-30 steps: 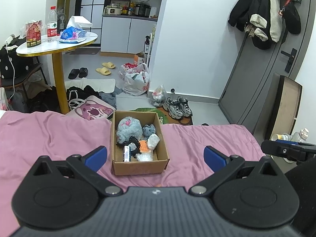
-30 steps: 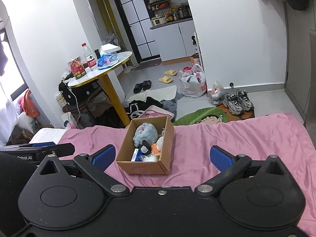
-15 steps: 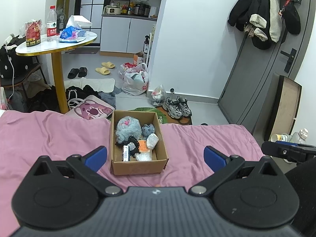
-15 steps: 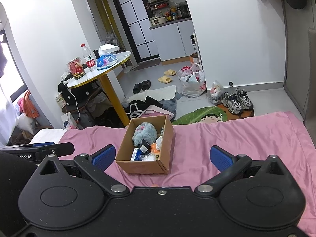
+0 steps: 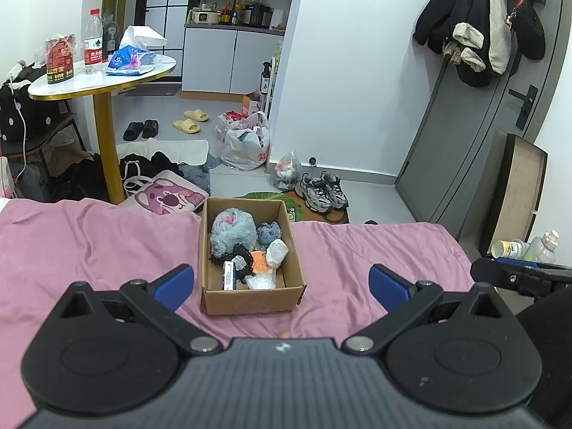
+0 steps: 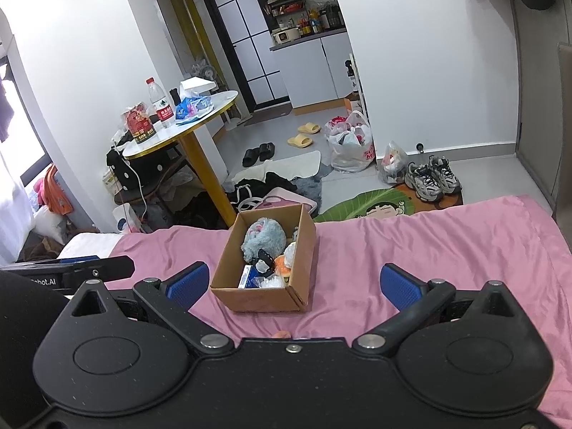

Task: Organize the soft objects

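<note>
Both hand-held grippers, left (image 5: 281, 280) and right (image 6: 294, 282), hover spread and empty before the cardboard box (image 5: 250, 298) of plush toys (image 5: 232, 230) on the bed (image 5: 71, 243); a careless reach could tip the light box.

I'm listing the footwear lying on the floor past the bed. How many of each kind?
Yellow slippers: 2
Black slippers: 2
Grey sneakers: 2
Total: 6
</note>
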Motion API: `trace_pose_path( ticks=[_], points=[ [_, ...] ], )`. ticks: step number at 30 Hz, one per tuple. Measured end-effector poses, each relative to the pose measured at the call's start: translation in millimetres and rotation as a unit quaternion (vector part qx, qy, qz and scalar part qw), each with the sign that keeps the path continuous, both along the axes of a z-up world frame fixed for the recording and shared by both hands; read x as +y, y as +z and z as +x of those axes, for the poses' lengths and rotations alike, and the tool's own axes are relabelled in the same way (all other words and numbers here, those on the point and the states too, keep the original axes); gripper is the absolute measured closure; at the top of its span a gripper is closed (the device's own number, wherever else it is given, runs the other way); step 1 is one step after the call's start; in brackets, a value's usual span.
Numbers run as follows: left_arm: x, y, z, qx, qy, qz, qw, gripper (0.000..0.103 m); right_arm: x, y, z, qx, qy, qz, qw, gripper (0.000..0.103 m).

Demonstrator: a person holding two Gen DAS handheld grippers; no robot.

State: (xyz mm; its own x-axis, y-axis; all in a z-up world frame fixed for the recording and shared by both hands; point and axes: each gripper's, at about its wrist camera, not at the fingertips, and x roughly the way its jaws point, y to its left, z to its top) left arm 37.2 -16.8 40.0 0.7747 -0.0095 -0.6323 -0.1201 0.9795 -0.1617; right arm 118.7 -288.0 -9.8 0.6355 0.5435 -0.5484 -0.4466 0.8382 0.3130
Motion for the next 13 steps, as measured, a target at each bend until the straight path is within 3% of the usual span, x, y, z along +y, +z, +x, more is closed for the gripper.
trace_pose_path(
  ticks=[13],
  points=[
    [-3.0, -1.9, -0.4, -0.003, -0.003, 0.002, 1.0000, 0.000, 5.6, -3.6, -2.5, 0.001, 0.002, 0.003, 1.000, 0.000]
  ],
)
